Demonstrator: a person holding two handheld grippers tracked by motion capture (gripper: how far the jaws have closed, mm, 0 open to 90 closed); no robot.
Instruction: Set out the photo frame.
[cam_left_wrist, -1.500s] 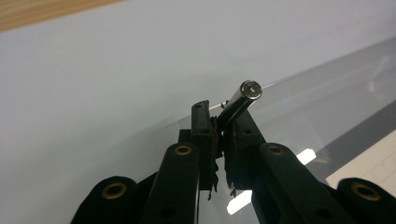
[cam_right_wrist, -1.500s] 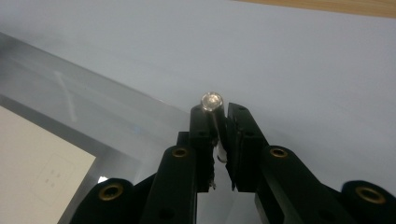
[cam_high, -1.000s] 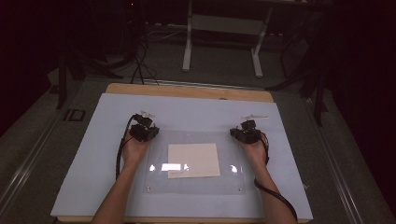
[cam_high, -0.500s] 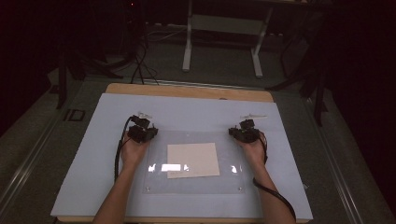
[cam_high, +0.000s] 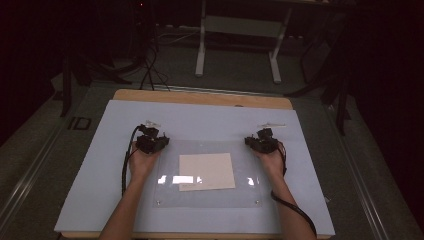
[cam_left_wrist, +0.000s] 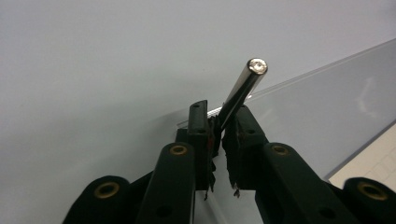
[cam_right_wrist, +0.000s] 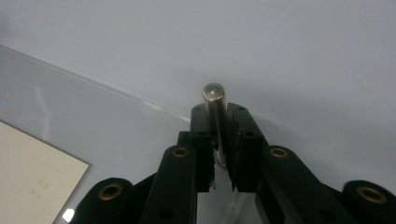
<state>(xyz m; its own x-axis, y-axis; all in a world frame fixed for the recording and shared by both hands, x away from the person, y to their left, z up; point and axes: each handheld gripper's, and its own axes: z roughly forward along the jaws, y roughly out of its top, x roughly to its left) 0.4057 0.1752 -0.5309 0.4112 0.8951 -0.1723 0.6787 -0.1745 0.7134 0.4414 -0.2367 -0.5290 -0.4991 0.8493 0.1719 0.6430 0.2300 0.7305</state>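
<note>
Left gripper view: hand-held gripper (cam_left_wrist: 223, 122) loosening around metal rod (cam_left_wrist: 243, 91) (leaning).

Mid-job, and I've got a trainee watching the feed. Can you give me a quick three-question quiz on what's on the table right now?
1. True or false: the beige paper sheet lies outside the outline of the clear plastic sheet.
2. Which stands more upright? A: the left pin, in the left hand-held gripper. B: the right pin, in the right hand-held gripper.
3. Fill in: both metal pins are by the plastic sheet's ____ corners (near or far from the person).

Key: 1 false. 2 B; the left pin leans, and the left jaws have just been opening with the pin between them. 3 far.
</note>
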